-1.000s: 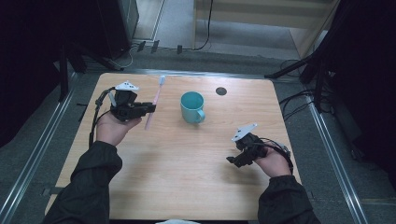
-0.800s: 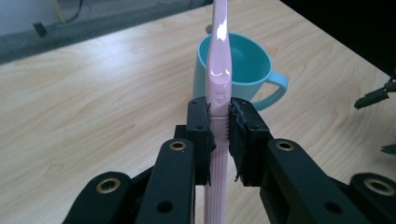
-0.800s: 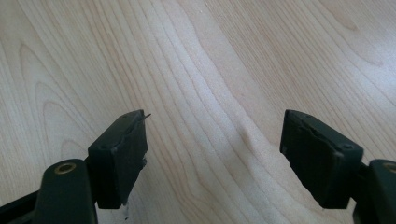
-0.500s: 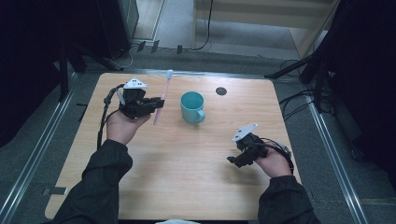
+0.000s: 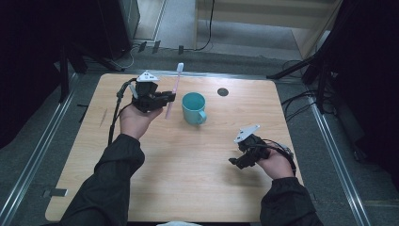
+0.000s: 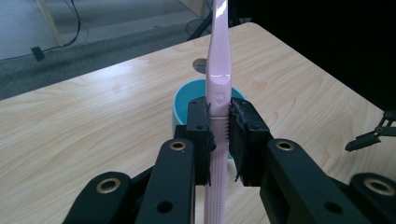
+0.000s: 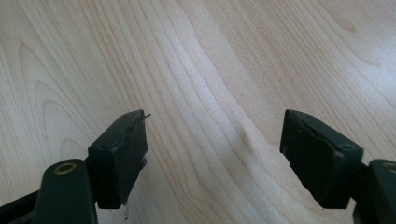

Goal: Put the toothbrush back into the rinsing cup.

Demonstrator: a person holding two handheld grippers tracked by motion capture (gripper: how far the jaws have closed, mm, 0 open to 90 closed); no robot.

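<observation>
My left gripper (image 5: 168,97) is shut on a pink toothbrush (image 5: 173,90), which stands nearly upright with its head at the top. In the left gripper view the toothbrush (image 6: 219,70) is clamped between the two black pads (image 6: 200,133), and the teal mug (image 6: 184,100) sits just behind them. In the high view the mug (image 5: 194,107) stands on the wooden table (image 5: 188,174), close to the right of the left gripper. My right gripper (image 5: 238,160) rests low at the table's right, and its view shows it (image 7: 212,154) open over bare wood.
A small dark round hole (image 5: 223,92) sits in the tabletop behind the mug. Cables (image 5: 296,101) and dark stands run along the floor to the right of the table. A metal rail (image 5: 42,155) runs along the left side.
My left gripper has carried the toothbrush to the right and a little up, closer to the mug. The right gripper has stayed where it was.
</observation>
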